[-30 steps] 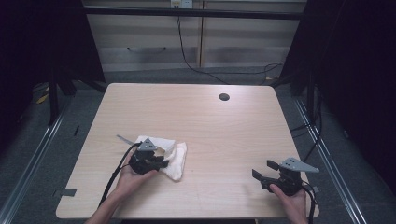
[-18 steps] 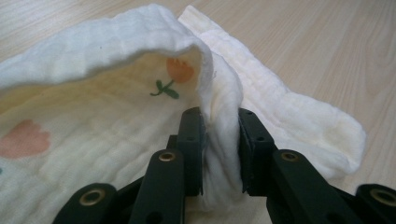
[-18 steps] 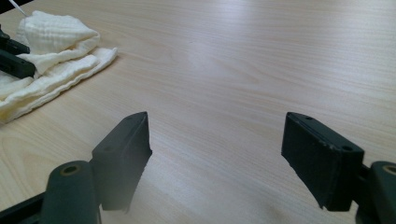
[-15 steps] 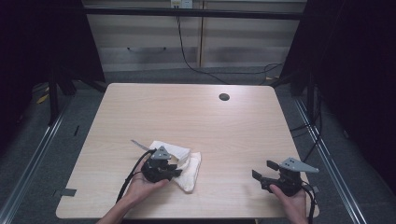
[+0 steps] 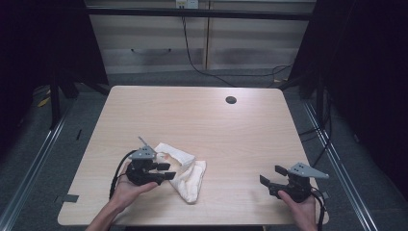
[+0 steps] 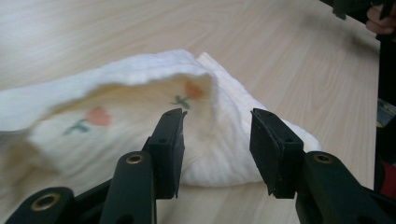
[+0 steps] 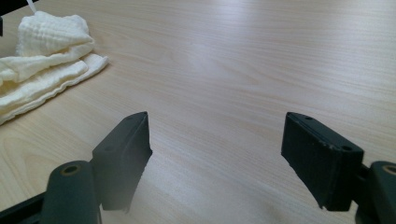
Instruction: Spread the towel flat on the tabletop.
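On the pale wooden worktop (image 5: 202, 120), a cream cloth (image 5: 185, 173) lies crumpled and partly folded at about seven o'clock from the worktop's middle, near the front edge. The left gripper (image 5: 163, 172) sits at the cloth's nine o'clock side, held in the person's left hand (image 5: 127, 190), its tips over the near edge of the fabric. In the left gripper view the cloth (image 6: 140, 112) shows small orange flowers with green stems on an inner layer, a ribbed fold arching over them; the jaws have just been opening and now stand partly apart — the cloth lies just beyond and between the tips, but the pads do not press on it. The right gripper (image 5: 272, 175) rests at roughly five o'clock, well apart from the cloth, in the right hand (image 5: 300, 207) near the front right corner. Its jaws stand wide with nothing between them — bare wood in the right gripper view, the cloth (image 7: 42, 60) off at ten o'clock. A dark round hole (image 5: 231, 100) lies at one o'clock, near the far edge.
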Action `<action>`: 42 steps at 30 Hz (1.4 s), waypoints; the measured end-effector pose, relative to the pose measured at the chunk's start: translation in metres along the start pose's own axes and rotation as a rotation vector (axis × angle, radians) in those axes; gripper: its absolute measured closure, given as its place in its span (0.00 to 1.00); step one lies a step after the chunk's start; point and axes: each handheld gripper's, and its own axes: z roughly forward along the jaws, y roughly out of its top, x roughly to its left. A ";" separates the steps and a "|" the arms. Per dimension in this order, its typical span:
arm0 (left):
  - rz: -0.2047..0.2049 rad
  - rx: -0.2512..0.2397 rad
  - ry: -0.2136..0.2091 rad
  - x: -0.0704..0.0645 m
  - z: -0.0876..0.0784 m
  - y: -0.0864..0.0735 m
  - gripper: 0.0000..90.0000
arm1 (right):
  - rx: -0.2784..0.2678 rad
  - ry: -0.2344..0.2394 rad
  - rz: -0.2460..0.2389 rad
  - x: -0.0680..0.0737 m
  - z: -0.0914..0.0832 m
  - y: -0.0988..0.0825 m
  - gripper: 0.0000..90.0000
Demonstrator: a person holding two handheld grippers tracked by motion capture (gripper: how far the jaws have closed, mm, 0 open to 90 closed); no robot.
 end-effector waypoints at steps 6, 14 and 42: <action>-0.055 -0.083 0.055 0.018 -0.022 0.017 0.63 | -0.002 0.002 0.006 0.001 0.001 0.000 0.26; -0.092 -0.108 0.103 0.046 -0.020 0.045 0.64 | 0.012 0.002 -0.007 0.003 0.006 0.001 0.26; -0.160 0.052 0.141 0.080 0.039 0.008 0.83 | 0.033 0.011 -0.034 0.005 0.006 0.001 0.26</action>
